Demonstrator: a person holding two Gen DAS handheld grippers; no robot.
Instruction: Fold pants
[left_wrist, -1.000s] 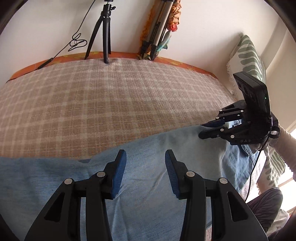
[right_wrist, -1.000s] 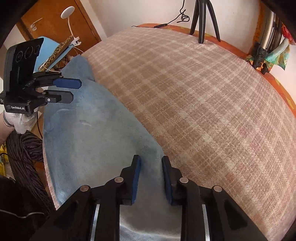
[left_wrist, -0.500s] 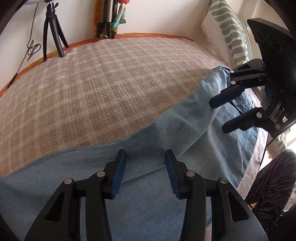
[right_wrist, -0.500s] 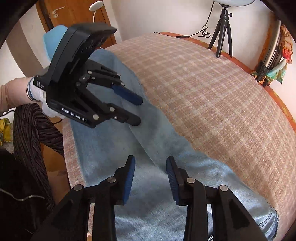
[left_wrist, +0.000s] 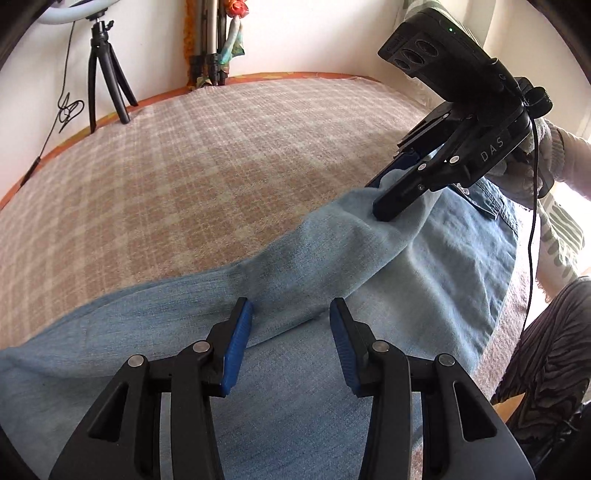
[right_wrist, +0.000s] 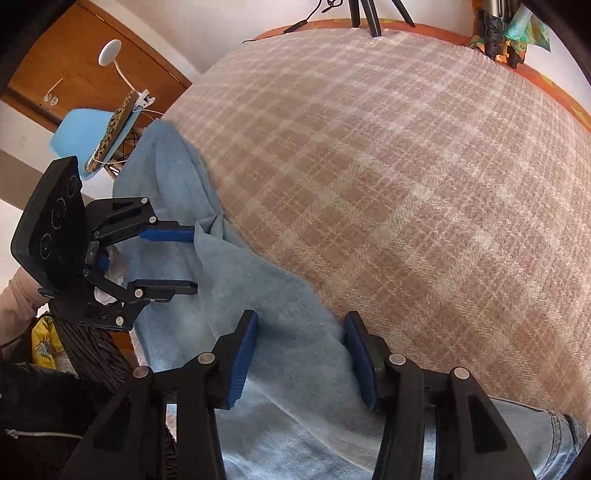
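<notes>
Light blue denim pants (left_wrist: 332, 258) lie along the near edge of a bed with a brown plaid blanket (left_wrist: 207, 158); they also show in the right wrist view (right_wrist: 280, 332). My left gripper (left_wrist: 291, 310) is open, just above the pant leg's folded edge. It shows in the right wrist view (right_wrist: 184, 258), open over the leg. My right gripper (right_wrist: 301, 325) is open, its jaws straddling the far edge of the pants near the waist. In the left wrist view the right gripper (left_wrist: 384, 199) rests its fingertips on a raised ridge of fabric.
A small black tripod (left_wrist: 107, 74) and folded stands (left_wrist: 210, 62) stand at the far side of the bed. A blue chair (right_wrist: 85, 140) and wooden door (right_wrist: 74, 55) lie beyond the leg end. A patterned pillow (left_wrist: 557, 236) lies at the waist end.
Both grippers have come lower onto the pants. The right gripper has moved to the far edge of the fabric near the waist. Both jaws stay open.
</notes>
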